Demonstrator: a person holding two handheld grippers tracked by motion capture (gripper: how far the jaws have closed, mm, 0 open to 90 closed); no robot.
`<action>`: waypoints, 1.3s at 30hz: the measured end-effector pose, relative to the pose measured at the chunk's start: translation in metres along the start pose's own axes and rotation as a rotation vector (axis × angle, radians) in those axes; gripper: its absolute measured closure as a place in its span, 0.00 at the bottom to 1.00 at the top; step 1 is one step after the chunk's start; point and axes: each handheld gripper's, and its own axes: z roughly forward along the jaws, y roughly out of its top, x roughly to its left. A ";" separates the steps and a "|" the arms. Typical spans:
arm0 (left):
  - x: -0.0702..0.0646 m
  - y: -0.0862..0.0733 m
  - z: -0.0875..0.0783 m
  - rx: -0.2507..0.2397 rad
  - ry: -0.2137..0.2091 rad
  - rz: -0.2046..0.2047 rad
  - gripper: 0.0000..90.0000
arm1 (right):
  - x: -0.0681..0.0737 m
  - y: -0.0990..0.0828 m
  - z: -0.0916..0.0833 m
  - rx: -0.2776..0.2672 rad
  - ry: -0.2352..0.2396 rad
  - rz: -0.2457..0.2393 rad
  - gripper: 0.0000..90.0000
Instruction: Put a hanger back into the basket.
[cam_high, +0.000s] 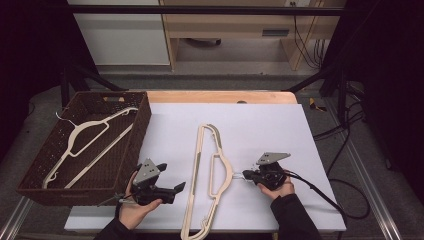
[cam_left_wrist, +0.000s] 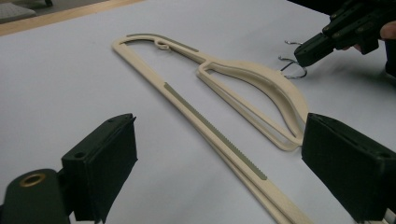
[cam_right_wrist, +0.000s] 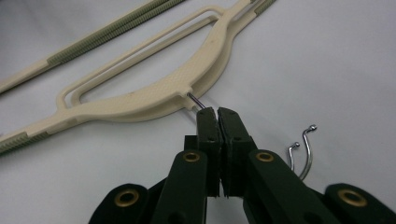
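Black right gripper (cam_right_wrist: 218, 112) is pinching shut on the cream plastic hangers' (cam_high: 207, 170) metal hook (cam_right_wrist: 195, 101); left gripper (cam_high: 167, 177) is gaping wide. Next, probably lifting toward the brown woven basket (cam_high: 142, 130).

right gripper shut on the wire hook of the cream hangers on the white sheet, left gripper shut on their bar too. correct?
Not quite. The right gripper is shut on the wire hook of the cream hangers, but the left gripper is open: the left gripper view shows its jaws wide apart, short of the hangers, holding nothing.
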 end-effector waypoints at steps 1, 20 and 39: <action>0.000 0.000 0.000 0.000 0.000 0.000 0.11 | 0.000 0.000 0.000 0.000 0.000 0.000 0.99; -0.060 0.035 0.073 0.102 -0.101 0.070 0.15 | 0.009 0.011 -0.013 -0.010 0.001 -0.048 0.99; -0.081 0.024 0.131 0.307 -0.125 0.054 0.56 | 0.012 0.016 -0.018 -0.024 -0.001 -0.060 0.99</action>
